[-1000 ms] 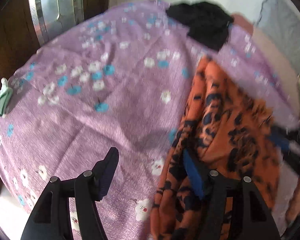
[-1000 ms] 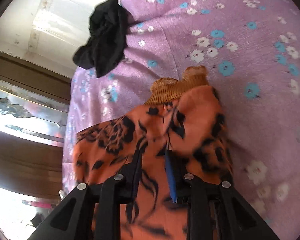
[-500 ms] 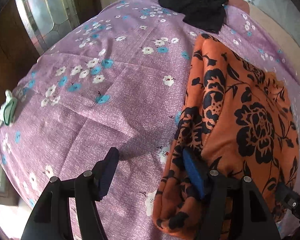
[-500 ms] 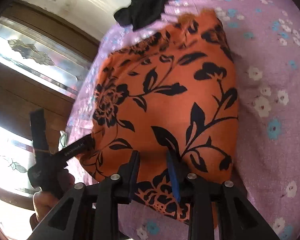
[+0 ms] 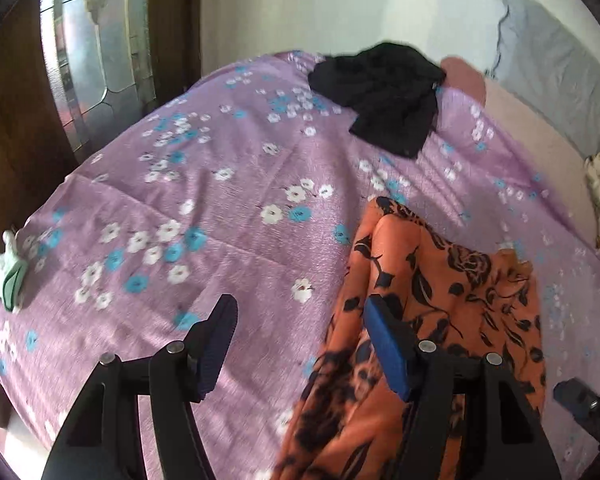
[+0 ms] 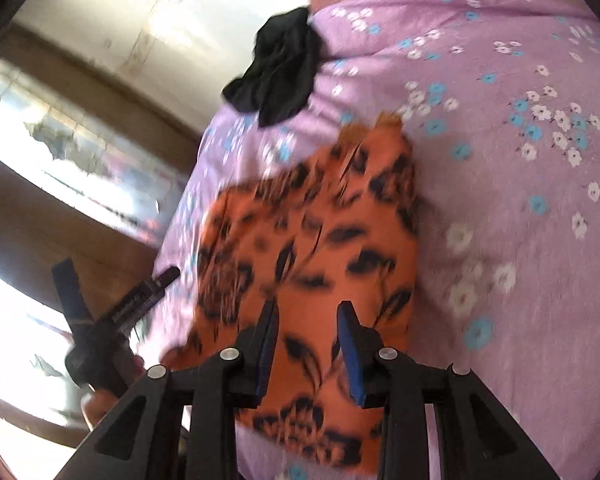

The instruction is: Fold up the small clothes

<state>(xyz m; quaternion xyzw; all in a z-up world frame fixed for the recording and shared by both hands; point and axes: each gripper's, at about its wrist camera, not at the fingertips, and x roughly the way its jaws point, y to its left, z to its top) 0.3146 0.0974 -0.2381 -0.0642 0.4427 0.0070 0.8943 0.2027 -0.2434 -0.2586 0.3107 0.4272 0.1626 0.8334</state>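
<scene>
Left wrist view alone shows a green-white toy (image 5: 5, 278); both grippers, left gripper (image 5: 300, 344) and right gripper (image 6: 307, 330), stand spread, the right just opening, with the orange garment (image 6: 320, 240) under the right jaws and beside the left ones.

Matt purple floral cloth sheet (image 5: 228, 200), soft orange printed garment (image 6: 320, 232), crumpled black fabric (image 5: 384, 96)

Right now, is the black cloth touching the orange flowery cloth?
Apart. The left wrist view shows bare purple sheet between the black cloth and the orange flowery cloth.
</scene>
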